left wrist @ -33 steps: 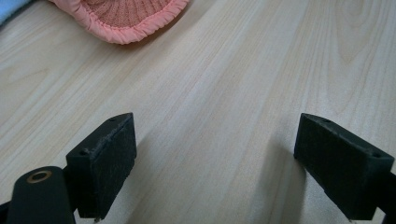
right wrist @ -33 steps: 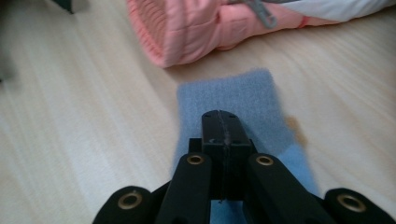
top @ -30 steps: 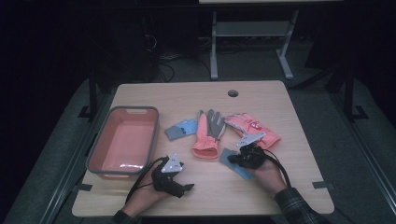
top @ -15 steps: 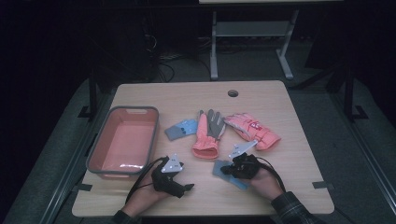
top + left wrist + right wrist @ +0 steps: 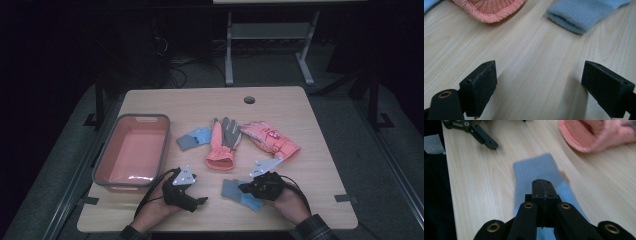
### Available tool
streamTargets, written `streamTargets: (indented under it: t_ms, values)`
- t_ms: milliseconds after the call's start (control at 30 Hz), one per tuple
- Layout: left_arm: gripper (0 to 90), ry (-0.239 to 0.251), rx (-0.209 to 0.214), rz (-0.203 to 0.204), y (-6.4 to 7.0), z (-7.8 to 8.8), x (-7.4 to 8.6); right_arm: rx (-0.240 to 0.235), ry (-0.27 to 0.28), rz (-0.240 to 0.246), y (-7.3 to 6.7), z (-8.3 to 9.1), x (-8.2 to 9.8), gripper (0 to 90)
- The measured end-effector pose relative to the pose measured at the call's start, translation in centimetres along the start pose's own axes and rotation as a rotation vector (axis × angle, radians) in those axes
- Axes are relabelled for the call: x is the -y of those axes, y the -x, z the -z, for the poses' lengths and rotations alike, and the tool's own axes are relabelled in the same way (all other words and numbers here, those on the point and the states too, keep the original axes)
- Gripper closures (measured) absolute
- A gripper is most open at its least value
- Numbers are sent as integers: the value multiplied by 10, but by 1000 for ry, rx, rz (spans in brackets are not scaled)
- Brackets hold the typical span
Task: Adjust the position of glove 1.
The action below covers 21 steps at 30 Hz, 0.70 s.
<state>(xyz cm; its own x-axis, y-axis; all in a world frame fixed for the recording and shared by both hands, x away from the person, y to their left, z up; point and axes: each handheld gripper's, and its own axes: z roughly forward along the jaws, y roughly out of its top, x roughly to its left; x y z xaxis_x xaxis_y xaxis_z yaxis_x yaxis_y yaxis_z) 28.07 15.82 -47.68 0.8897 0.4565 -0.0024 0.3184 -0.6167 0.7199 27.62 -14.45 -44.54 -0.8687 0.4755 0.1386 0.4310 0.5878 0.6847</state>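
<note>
Your right gripper (image 5: 541, 182) has its jaws pressed flat together, pad against pad. The blue sock (image 5: 536, 173) lies directly under and ahead of them; its grey-blue cuff end spreads out beyond the tips and its lighter part runs back beneath the jaws. Whether any fabric is pinched between the pads you cannot tell from the right gripper view, because the closed pads hide the seam. In the high view the right gripper (image 5: 248, 188) sits over that blue sock (image 5: 235, 191) near the front edge of the table (image 5: 310, 130).

Your left gripper (image 5: 540, 82) has its jaws spread wide, with bare wood between them and nothing touched. Beyond its jaws and to their right lies the cuff of the blue sock (image 5: 579, 17); beyond and to their left is the ribbed cuff of the salmon glove (image 5: 491, 8). Both are well clear of the pads. In the high view the left gripper (image 5: 200, 201) points toward the right one.

Farther out from both pairs of jaws, the salmon glove (image 5: 222, 145) with grey fingers lies mid-table. A second blue sock (image 5: 194, 139) lies just beside it, and a pink glove (image 5: 270, 140) lies on its other side. A pink tub (image 5: 131, 152) stands off past your left gripper.
</note>
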Motion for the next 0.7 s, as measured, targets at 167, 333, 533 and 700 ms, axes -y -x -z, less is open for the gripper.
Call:
streamTargets:
  t_ms: [167, 333, 533, 700]
  values:
    - [123, 0, 0, -5, 0, 0, 0, 18, 5, -31, -4, 17, 17, 899]
    - [123, 0, 0, -5, 0, 0, 0, 40, -14, -73, -11, 30, 39, 899]
    - [123, 0, 0, -4, 0, 0, 0, 43, -26, -85, -8, 29, 42, 899]
    - [123, 0, 0, -4, 0, 0, 0, 47, -78, -76, -6, 21, 43, 899]
